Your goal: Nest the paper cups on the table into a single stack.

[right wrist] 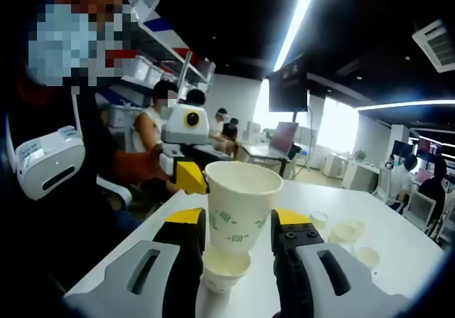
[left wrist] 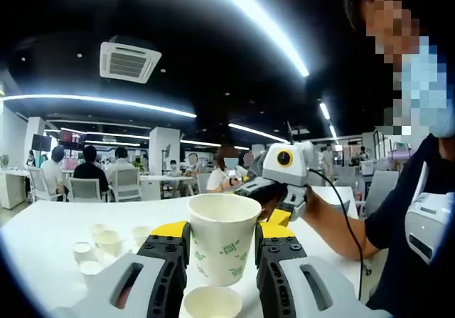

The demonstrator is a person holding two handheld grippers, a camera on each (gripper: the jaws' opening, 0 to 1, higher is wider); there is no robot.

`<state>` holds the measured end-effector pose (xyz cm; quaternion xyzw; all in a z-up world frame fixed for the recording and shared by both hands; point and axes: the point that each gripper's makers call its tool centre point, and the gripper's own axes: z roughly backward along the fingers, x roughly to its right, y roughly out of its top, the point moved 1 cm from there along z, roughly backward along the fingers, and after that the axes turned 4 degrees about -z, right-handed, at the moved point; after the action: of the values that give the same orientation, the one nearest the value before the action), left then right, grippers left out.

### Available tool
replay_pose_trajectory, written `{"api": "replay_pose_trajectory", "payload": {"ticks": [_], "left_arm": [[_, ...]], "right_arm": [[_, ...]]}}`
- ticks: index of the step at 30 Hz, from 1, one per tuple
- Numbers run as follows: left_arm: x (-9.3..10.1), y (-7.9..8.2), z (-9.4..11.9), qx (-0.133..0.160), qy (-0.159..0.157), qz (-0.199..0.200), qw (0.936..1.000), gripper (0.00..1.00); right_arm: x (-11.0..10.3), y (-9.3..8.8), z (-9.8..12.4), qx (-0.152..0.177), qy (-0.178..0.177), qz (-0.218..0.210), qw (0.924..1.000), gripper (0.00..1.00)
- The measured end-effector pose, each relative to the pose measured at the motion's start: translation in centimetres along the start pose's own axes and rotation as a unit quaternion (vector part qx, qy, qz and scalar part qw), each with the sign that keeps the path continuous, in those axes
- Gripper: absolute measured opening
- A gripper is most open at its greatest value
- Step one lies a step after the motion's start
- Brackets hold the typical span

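Note:
A white paper cup with green print (left wrist: 222, 241) stands upright between the jaws of my left gripper (left wrist: 222, 231), which is shut on it. Just under it, a second cup (left wrist: 212, 302) sits open on the white table (left wrist: 43, 240). My right gripper (right wrist: 239, 227) is shut on a like cup (right wrist: 240, 204), whose base dips into a lower cup (right wrist: 223, 269). I cannot tell whether both views show the same cup. The right gripper (left wrist: 281, 183) faces me just behind the cup, and the left gripper (right wrist: 186, 151) shows beyond the cup's left side.
Several small loose cups (left wrist: 96, 250) stand on the table to the left, the same cluster (right wrist: 345, 234) lying at the right in the right gripper view. The person holding the grippers stands at the table's edge. Seated people and white chairs (left wrist: 85, 186) fill the background.

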<state>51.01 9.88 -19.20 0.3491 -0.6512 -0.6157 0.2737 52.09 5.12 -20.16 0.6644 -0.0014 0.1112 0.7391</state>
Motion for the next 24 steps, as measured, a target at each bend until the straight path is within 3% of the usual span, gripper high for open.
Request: {"api": "replay_pose_trajectory", "payload": {"ticks": [5, 24], "left_arm": [[-0.5, -0.1, 0.1, 0.001, 0.021, 0.007, 0.9998, 0.38], [-0.2, -1.5, 0.2, -0.019, 0.025, 0.004, 0.9995, 0.39]], "right_arm": [[0.5, 0.1, 0.1, 0.002, -0.010, -0.001, 0.9999, 0.36], [0.5, -1.0, -0.1, -0.012, -0.003, 0.001, 0.9999, 0.32]]}}
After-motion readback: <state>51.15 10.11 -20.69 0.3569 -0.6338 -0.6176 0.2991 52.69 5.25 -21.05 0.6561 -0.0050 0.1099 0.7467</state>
